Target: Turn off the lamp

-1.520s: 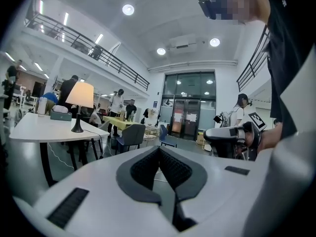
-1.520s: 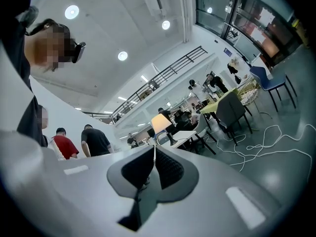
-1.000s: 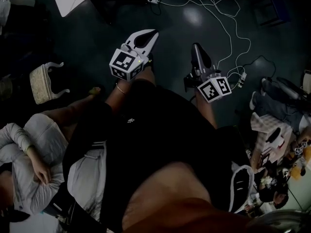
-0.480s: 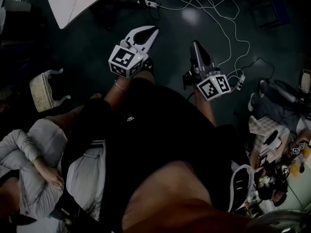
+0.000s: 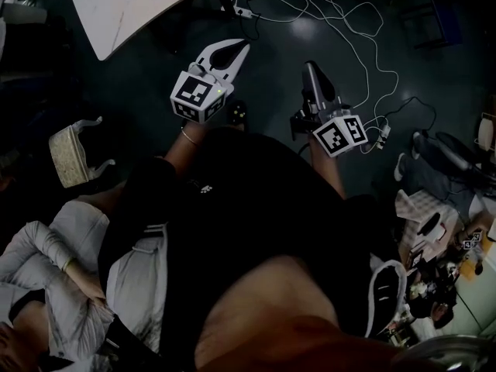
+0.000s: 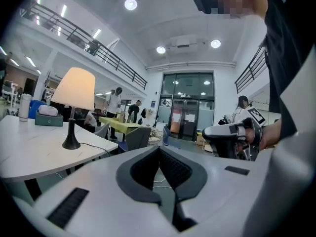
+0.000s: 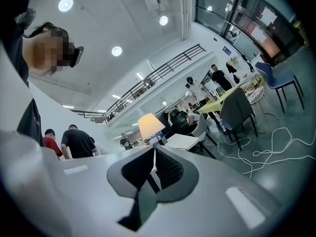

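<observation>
The lamp (image 6: 74, 89) is lit, with a cream shade and a black stem, and stands on a white table (image 6: 29, 149) to the left in the left gripper view. In the right gripper view the lamp (image 7: 150, 124) glows just above my jaws, on the same table (image 7: 181, 141). My left gripper (image 5: 237, 46) is shut and empty, pointing toward the white table (image 5: 132, 6) corner in the head view. Beside it, my right gripper (image 5: 309, 68) is shut on nothing. Both are held out over the dark floor, well short of the lamp. The head view does not show the lamp.
White cables (image 5: 364, 37) and a power strip (image 5: 242, 10) lie on the floor ahead. A woven stool (image 5: 68, 155) stands at the left, near a person in grey (image 5: 46, 277). Chairs (image 7: 237, 110) and several people fill the room beyond the table.
Both grippers have moved forward toward the white table, which now reaches further into the head view. Their jaws look the same as before.
</observation>
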The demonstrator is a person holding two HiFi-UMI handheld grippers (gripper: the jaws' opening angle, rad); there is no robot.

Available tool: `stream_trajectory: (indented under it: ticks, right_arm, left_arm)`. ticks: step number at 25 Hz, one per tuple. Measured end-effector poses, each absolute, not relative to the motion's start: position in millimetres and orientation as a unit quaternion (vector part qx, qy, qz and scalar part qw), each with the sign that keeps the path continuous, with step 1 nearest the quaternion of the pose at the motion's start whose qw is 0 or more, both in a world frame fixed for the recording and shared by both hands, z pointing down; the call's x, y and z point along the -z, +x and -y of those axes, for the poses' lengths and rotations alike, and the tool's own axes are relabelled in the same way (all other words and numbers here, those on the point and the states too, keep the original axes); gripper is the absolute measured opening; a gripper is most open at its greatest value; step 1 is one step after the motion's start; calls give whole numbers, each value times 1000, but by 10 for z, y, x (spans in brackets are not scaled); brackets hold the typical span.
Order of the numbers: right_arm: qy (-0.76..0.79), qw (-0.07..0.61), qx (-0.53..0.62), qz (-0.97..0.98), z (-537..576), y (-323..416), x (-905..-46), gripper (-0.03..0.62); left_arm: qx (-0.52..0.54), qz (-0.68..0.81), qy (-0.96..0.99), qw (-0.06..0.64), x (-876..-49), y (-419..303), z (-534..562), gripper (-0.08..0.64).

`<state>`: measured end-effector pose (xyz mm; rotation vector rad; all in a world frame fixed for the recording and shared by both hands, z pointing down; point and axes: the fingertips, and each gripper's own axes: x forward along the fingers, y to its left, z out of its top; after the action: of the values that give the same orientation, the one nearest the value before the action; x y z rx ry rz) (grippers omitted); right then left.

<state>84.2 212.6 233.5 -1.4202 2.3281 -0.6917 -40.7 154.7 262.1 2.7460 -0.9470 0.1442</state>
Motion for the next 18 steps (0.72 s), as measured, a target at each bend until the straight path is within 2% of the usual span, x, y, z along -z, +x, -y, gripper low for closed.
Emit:
stream_trajectory:
  ticks: [9, 18]
  right_arm:
    - [-479, 149, 240, -831, -1718, 474, -2253, 1]
    - [-466, 129, 249, -839, -1505, 429, -2319, 0]
  left_arm:
    - [-21, 338, 933, 120, -2589, -730, -1216, 8]
    - [-20, 368, 920, 133, -2674, -915, -1134, 8]
